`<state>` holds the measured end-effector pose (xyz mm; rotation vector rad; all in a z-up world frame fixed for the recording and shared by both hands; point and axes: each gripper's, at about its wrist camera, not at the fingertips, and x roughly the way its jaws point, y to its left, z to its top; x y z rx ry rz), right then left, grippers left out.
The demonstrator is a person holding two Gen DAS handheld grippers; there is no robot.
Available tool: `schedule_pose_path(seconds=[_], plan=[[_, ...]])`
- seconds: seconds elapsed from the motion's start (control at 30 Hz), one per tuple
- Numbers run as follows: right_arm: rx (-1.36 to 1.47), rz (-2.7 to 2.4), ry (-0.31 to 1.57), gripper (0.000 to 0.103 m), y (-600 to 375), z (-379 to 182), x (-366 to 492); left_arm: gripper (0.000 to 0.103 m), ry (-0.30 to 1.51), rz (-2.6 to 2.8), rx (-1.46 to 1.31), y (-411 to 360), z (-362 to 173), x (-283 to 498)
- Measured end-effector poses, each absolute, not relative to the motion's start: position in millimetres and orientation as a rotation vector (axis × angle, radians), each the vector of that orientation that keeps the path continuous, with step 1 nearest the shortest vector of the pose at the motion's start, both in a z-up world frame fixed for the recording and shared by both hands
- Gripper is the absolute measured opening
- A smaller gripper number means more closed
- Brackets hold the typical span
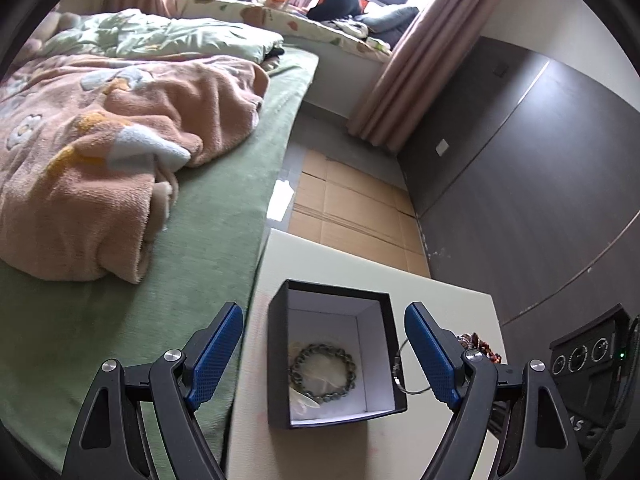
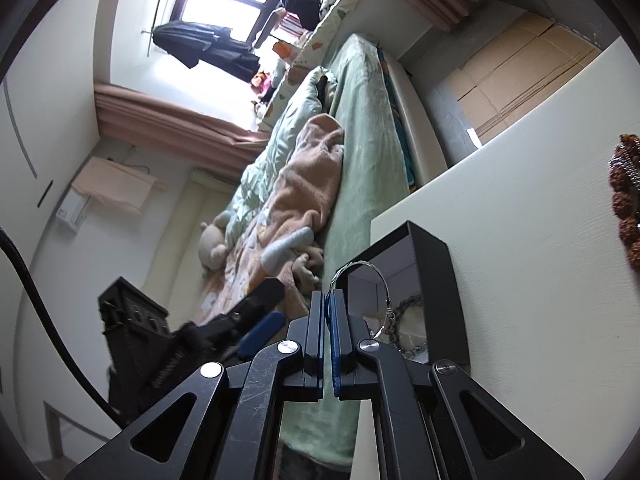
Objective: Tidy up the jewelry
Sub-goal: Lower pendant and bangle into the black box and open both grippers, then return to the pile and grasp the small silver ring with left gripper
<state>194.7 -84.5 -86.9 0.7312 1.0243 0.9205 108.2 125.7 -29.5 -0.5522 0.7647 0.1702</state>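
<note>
Right now the right gripper (image 2: 329, 300) is clamped on a thin wire bangle (image 2: 362, 270), just short of the open black box (image 2: 436, 280). Box lies dead ahead, mouth facing it, so push forward to drop in. Left gripper (image 1: 324, 344) gapes wide and empty, straddling the box, bead bracelet (image 1: 323, 372) already inside. More beads (image 2: 628, 200) wait on the table (image 2: 520, 240).

left gripper (image 1: 323, 348): black angular linkage arms with triangular cutouts, round silver screw heads at the pivots, blue textured pads (image 1: 216, 350) on the fingers. right gripper (image 2: 328, 308): same black build, silver pivots, scuffed paint, blue pads, black cable (image 2: 44, 316) beside it.
</note>
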Motion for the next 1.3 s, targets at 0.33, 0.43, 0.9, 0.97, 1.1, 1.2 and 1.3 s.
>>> schedule_pose_path(seconds=[0.33,0.43,0.9,0.97,1.1,1.2,1.3], plan=[[0.703,0.837,1.046,0.058,-106,-82,197,0.084,0.766,0.158,-0.503,113,-27,108],[0.707,0.821,1.029,0.058,-123,-77,194,0.084,0.757,0.144,-0.484,103,-25,108],[0.675,0.604,0.979,0.059,-197,-63,191,0.084,0.768,0.059,-0.404,49,-27,118],[0.642,0.537,0.980,0.071,-210,-62,191,0.084,0.778,0.045,-0.386,38,-29,122],[0.650,0.477,0.983,0.076,-231,-65,191,0.084,0.795,0.009,-0.351,19,-32,126],[0.622,0.411,1.008,0.076,-247,-68,191,0.084,0.806,-0.018,-0.328,5,-35,129],[0.550,0.346,1.033,0.076,-256,-69,189,0.084,0.822,-0.045,-0.280,-13,-39,131]])
